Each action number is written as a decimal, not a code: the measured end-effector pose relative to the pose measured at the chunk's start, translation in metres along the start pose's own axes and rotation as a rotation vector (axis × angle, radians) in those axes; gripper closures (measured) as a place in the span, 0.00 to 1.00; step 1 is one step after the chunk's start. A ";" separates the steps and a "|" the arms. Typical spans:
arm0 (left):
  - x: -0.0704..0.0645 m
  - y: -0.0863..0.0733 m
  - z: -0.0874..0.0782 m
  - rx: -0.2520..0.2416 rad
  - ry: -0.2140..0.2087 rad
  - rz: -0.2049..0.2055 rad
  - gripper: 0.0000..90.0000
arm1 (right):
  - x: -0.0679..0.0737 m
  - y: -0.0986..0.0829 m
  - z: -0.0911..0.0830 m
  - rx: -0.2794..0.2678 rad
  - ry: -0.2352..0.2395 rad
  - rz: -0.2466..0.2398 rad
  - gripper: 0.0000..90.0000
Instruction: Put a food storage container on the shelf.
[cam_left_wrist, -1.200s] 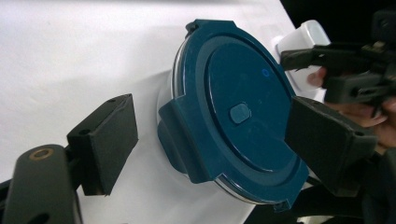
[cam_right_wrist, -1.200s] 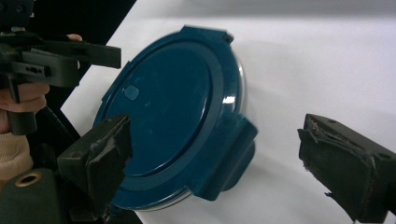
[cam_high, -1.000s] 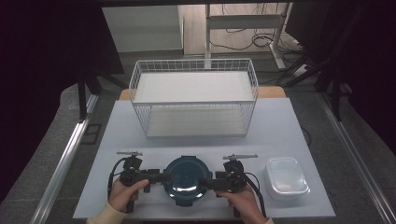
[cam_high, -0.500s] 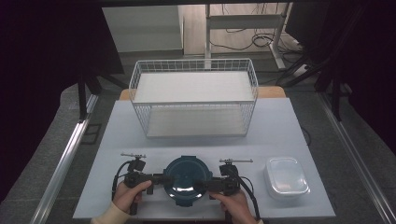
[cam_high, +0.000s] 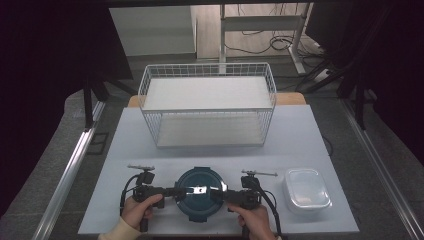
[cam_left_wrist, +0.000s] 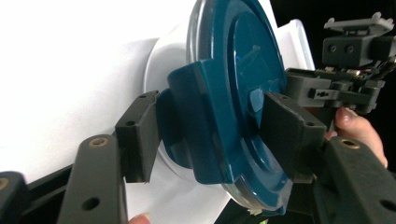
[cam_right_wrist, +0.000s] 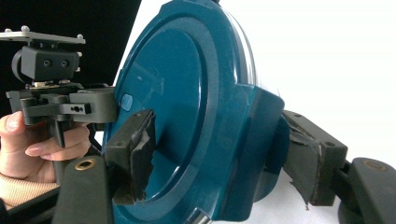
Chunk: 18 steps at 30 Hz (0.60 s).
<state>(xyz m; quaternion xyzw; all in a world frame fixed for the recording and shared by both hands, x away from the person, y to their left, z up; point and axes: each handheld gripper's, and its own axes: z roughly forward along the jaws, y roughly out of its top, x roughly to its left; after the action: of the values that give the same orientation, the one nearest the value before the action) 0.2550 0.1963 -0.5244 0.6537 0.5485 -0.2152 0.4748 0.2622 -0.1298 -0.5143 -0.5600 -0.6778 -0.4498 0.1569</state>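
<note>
Grippers are set at opposite sides of a round container with a blue lid (cam_high: 199, 194), which sits near the front edge of the white table (cam_high: 300, 145). The left gripper (cam_high: 169, 192) is held in the person's left hand (cam_high: 140, 210), and the right gripper (cam_high: 223, 194) in the right hand (cam_high: 252, 218); both point inward at the lid along one line.

In the left gripper view, the left gripper (cam_left_wrist: 212, 128) is seen closed narrow on the lid's side clasp (cam_left_wrist: 196, 126): one pad (cam_left_wrist: 140, 135) is pressed against the outer face of the clasp, and the other pad (cam_left_wrist: 289, 130) lies on the top of the lid (cam_left_wrist: 243, 65). The clear bowl beneath the lid is visible as a pale rim. The other gripper and a thumb are seen beyond the lid.

In the right gripper view, the right gripper (cam_right_wrist: 219, 149) is likewise closed narrow on the opposite clasp (cam_right_wrist: 252, 140), with one worn pad (cam_right_wrist: 135, 149) on the lid's top (cam_right_wrist: 163, 93) and the other pad (cam_right_wrist: 313, 158) at the clasp's outer side. The left gripper and the fingers around its handle are seen past the lid.

A white wire basket (cam_high: 207, 107) stands at the far half of the table, well apart from the container. A clear box with a white lid (cam_high: 306, 189) rests just right of the right gripper. Whether the container is lifted or resting on the table cannot be told.
</note>
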 end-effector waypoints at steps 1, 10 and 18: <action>0.000 0.000 -0.001 -0.005 -0.003 -0.001 0.46 | 0.000 0.000 -0.001 -0.001 -0.001 -0.001 0.35; -0.006 0.000 -0.007 -0.042 -0.004 0.008 0.51 | 0.002 0.000 -0.005 -0.028 0.014 0.002 0.40; -0.011 0.000 -0.008 -0.053 0.021 0.036 0.53 | 0.004 0.002 -0.006 -0.038 0.019 -0.007 0.40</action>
<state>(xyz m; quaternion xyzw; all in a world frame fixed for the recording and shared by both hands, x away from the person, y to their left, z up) 0.2491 0.1974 -0.5118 0.6530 0.5471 -0.1853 0.4899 0.2606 -0.1324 -0.5075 -0.5562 -0.6696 -0.4684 0.1510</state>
